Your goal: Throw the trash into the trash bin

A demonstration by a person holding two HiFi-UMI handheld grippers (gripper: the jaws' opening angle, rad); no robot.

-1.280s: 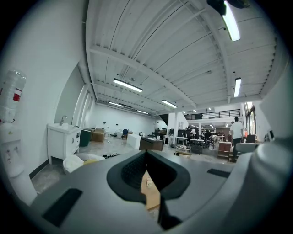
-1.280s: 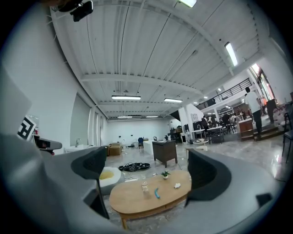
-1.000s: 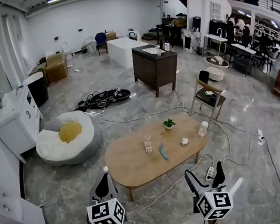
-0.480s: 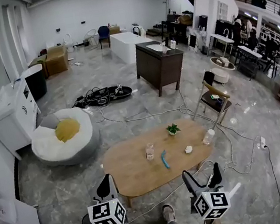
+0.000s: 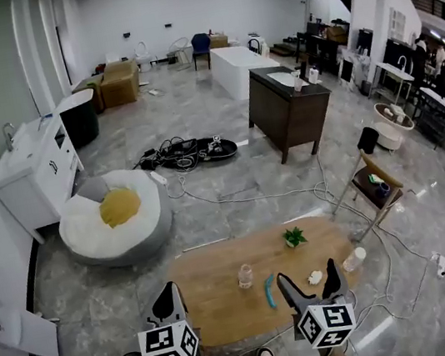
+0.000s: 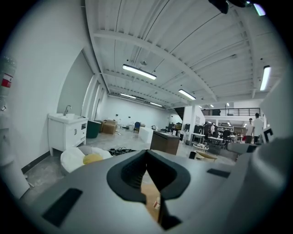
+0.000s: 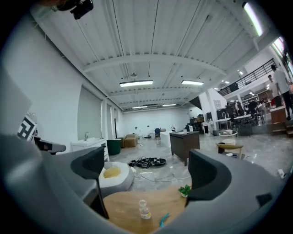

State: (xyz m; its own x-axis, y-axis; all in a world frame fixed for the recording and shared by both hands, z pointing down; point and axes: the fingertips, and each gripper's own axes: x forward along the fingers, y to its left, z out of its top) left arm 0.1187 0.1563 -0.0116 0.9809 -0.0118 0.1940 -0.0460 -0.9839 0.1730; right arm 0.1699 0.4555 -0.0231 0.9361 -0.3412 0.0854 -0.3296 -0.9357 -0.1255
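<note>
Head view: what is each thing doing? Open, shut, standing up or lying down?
left gripper: shut, nothing in it.
right gripper: open, nothing in it.
small bottle: standing upright on the table.
blue thing: lying flat on the table.
white crumpled scrap: lying on the table, not held.
potted plant: standing upright on the table.

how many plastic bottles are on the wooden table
2. An upright bottle stands near the wooden table's middle; a second bottle sits at its right end. The near edge is partly hidden.
</note>
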